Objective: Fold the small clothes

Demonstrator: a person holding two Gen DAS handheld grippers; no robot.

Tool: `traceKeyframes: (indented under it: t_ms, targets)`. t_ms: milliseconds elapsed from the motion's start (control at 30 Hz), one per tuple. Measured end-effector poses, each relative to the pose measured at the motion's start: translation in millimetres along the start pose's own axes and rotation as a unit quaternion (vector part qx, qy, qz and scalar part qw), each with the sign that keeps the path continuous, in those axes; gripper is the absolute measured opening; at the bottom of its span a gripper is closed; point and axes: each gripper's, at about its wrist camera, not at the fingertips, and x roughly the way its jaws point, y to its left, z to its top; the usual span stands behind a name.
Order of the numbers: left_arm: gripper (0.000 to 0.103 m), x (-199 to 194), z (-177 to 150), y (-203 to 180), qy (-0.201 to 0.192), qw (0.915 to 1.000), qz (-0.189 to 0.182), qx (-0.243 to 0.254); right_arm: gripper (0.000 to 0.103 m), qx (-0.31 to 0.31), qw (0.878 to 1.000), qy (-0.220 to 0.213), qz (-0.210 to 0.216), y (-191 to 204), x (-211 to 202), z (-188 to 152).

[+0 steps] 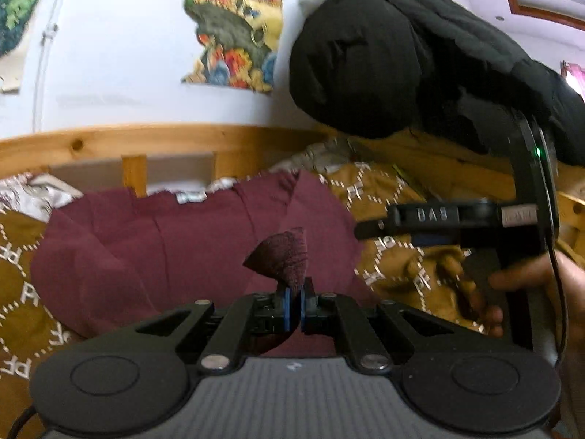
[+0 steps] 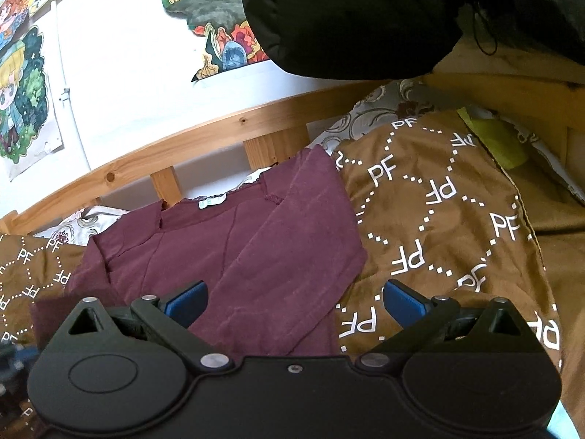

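Maroon shirt [image 2: 226, 256] lies on the bed, on the brown PF-print cover [image 2: 438, 226], neck label toward the far wooden bed rail [image 2: 204, 139]. One side looks already folded in over the body, so the fold is partway done by my read.

Left hand-held gripper [image 1: 295, 301]: jaws pinched narrow on a corner of the maroon fabric, the pinched tip sticking up past the blue pads [image 1: 287, 309]. Right hand-held gripper [image 2: 292, 303]: jaws wide, nothing between them, hovering over the near edge of the shirt.

Risks:
- Grip is on a small tip of cloth only; a quick pull could slip it out and the fold drops short.
- Soft bed cover is rumpled; dragging the shirt may bunch it and skew the fold line.
- The right one is not pinning anything, so the laid fold may shift when the left one carries its corner across.
- Black padded garment [image 2: 347, 18] hangs over the far right; unlikely to interfere.
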Motion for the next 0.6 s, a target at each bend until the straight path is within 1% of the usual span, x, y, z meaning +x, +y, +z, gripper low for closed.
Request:
traceKeyframes:
  t_ms: [100, 200, 233, 267, 300, 333, 367, 433, 467, 500, 567, 600]
  targets:
    - [0.005, 4.9, -6.6, 0.8, 0.031, 0.9993, -0.019, -0.004, 0.102, 0.002, 1.0, 0.002, 0.001, 0.3, 0.5, -0.1]
    - [0.009, 6.5, -9.5, 4.0, 0.055, 0.9977, -0.038, -0.016, 0.102, 0.004, 1.0, 0.005, 0.001, -2.1, 2.2, 0.0]
    - [0.019, 5.7, -9.7, 4.6, 0.059, 0.9972, -0.043, -0.018, 0.102, 0.006, 1.0, 0.007, 0.001, -3.4, 2.9, -0.5]
    - [0.036, 4.0, -9.8, 5.1, 0.062, 0.9967, -0.047, -0.019, 0.102, 0.008, 1.0, 0.009, 0.001, -4.3, 3.9, -0.8]
    - [0.048, 2.3, -9.3, 5.7, 0.064, 0.9964, -0.053, -0.021, 0.102, 0.011, 1.0, 0.012, 0.001, -5.8, 5.0, -1.3]
    - [0.065, -0.7, -8.7, 6.5, 0.062, 0.9961, -0.057, -0.025, 0.102, 0.014, 1.0, 0.015, 0.002, -7.3, 5.8, -2.0]
    - [0.071, -4.4, -7.4, 7.7, 0.059, 0.996, -0.061, -0.03, 0.102, 0.016, 1.0, 0.018, 0.004, -8.5, 7.1, -2.7]
    - [0.073, -10.8, -3.5, 12.6, 0.055, 0.9951, -0.068, -0.044, 0.102, 0.019, 1.0, 0.024, 0.007, -9.6, 8.9, -4.3]
    - [0.075, -13.8, -0.5, 15.7, 0.053, 0.9952, -0.064, -0.052, 0.102, 0.021, 0.999, 0.026, 0.009, -9.6, 9.6, -5.2]
    - [0.077, -16.0, 1.8, 20.3, 0.048, 0.9955, -0.054, -0.061, 0.102, 0.023, 0.999, 0.03, 0.014, -9.5, 10.7, -6.4]
    - [0.084, -20.6, 5.6, 34.3, 0.037, 0.9957, -0.019, -0.083, 0.102, 0.024, 0.998, 0.041, 0.028, -6.9, 13.0, -9.7]
    - [0.084, -22.0, 7.5, 42.4, 0.032, 0.9949, -0.002, -0.096, 0.099, 0.022, 0.998, 0.048, 0.037, -4.5, 14.3, -12.2]
